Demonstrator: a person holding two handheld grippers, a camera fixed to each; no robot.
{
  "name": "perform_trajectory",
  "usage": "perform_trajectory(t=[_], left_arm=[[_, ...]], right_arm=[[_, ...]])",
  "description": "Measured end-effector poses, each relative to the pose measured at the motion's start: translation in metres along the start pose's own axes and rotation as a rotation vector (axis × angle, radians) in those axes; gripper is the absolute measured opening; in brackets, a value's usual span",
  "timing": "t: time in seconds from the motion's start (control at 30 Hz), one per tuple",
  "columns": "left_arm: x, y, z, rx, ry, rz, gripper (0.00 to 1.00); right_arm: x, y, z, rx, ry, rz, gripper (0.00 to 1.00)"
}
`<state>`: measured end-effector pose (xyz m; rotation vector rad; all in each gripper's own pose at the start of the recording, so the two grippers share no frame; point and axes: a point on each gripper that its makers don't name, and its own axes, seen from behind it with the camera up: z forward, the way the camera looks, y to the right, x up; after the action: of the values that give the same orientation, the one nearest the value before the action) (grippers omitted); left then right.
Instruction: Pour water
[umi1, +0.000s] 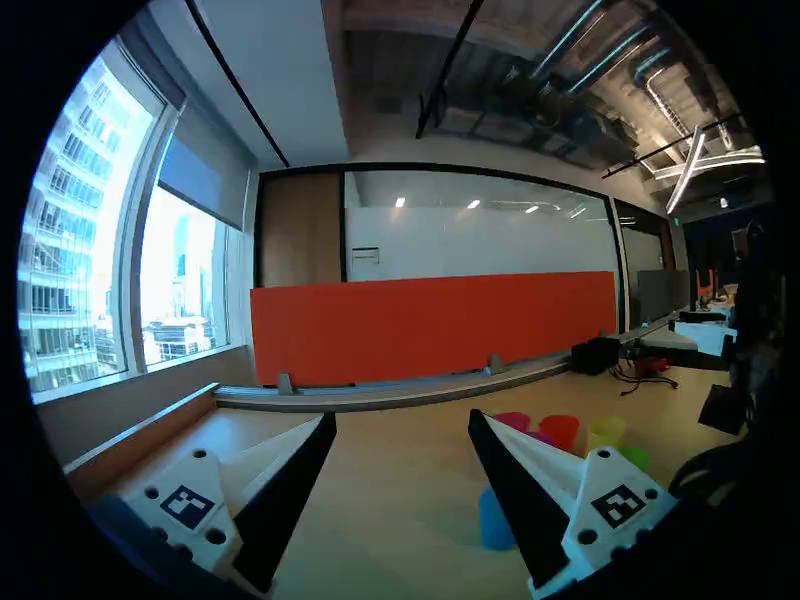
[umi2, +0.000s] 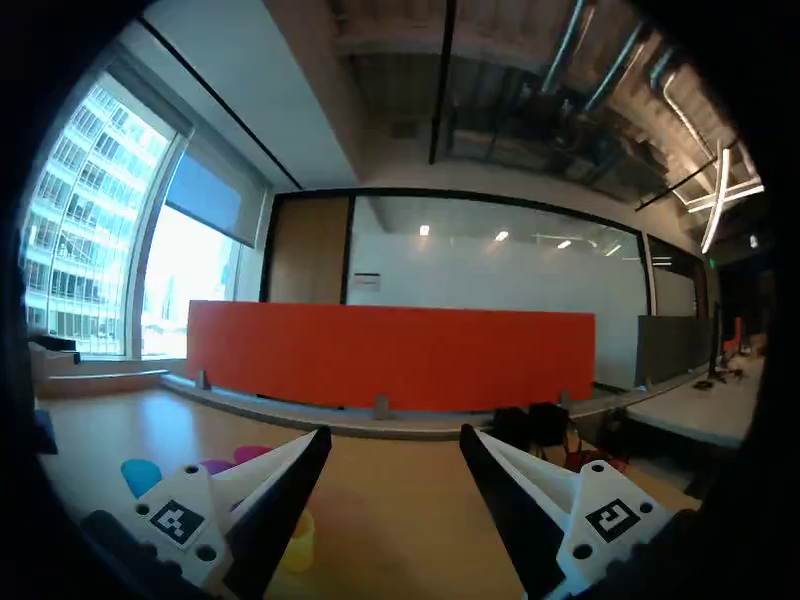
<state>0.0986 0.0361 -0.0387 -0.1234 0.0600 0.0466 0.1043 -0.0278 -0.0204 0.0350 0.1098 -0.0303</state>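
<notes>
Plainly, the white left claw (umi1: 401, 414) and right claw (umi2: 394, 429) gape wide, empty, over a smooth wooden table (umi1: 400, 500) bearing bright plastic cups (umi1: 560, 430).

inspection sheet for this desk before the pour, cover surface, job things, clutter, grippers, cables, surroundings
Surface: wooden desk, bare ahead of the left gripper.
Job's things: coloured cups clustered on the desk and standing upright; a blue cup is nearest, partly behind a finger.
Clutter: black item at the desk's far edge.
Grippers: left gripper open, holding nothing; right gripper open, holding nothing.
Cables: black cables beside the black item, away from the cups.
Surroundings: orange divider along the desk's back, windows to one side.
</notes>
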Motion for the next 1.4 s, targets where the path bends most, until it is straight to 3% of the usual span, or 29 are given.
perform_trajectory(t=[0.3, 0.77, 1.4], left_arm=[[0.003, -0.013, 0.003, 0.056, 0.028, -0.005, 0.98], [0.003, -0.026, 0.012, 0.122, 0.041, 0.023, 0.98], [-0.044, -0.039, 0.021, 0.175, 0.015, 0.008, 0.98]], right_arm=[[0.005, 0.018, -0.007, -0.068, 0.024, 0.064, 1.00], [0.002, 0.022, -0.008, -0.080, 0.011, 0.058, 0.99], [0.012, 0.008, -0.002, -0.053, 0.005, 0.054, 0.99]])
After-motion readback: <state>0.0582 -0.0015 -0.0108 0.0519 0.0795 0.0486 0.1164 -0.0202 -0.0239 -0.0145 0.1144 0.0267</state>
